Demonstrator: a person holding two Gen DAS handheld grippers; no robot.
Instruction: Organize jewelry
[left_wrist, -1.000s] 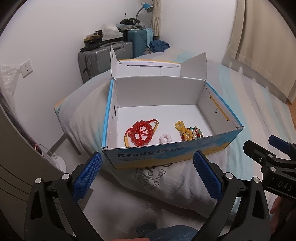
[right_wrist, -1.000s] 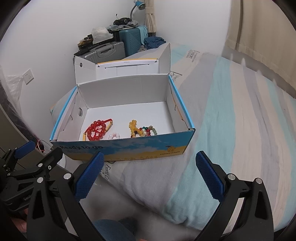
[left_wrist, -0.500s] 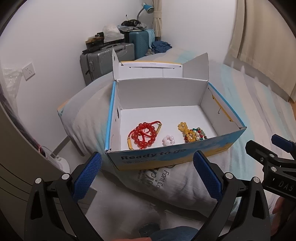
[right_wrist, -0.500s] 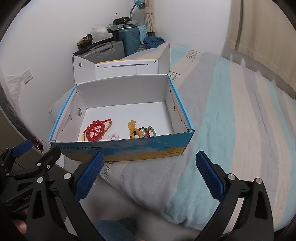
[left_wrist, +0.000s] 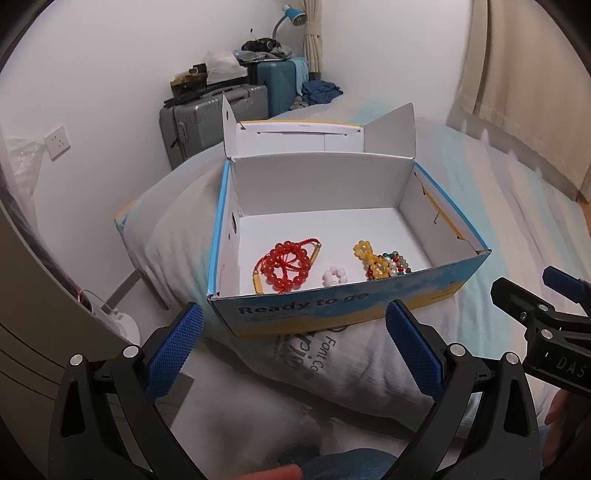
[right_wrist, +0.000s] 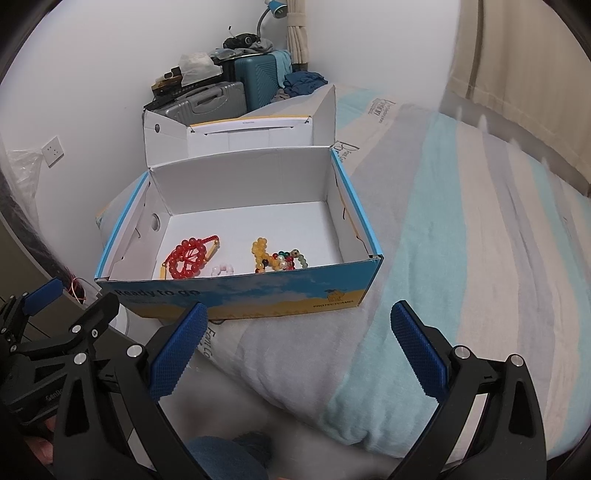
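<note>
You hold both tongs short of the open cardboard box (left_wrist: 332, 314), which sits on a pillow (left_wrist: 351, 362) on the bed (right_wrist: 480, 229), its lid flap standing up at the far side. Your left tongs (left_wrist: 293, 343) are spread wide, the blue pads apart and gripping nothing, their tips level with the box's printed front wall. Your right tongs (right_wrist: 295, 341) are spread just as wide and likewise hold nothing, hanging before the right half of that same wall. All the jewelry lies on the white floor of the box, near the front wall: the red bead bracelet (left_wrist: 290, 266) with its red cord and gold tubes on the left, the small pale pink bead ring (left_wrist: 334, 277) just beside it in the middle, and the yellow bead string (left_wrist: 369, 254) tangled with the mixed green, red and white beads (left_wrist: 397, 263) on the right. Each tool shows at the edge of the other's view. Against the far wall stand a grey suitcase (left_wrist: 214, 118) and a teal suitcase (left_wrist: 279, 86).
</note>
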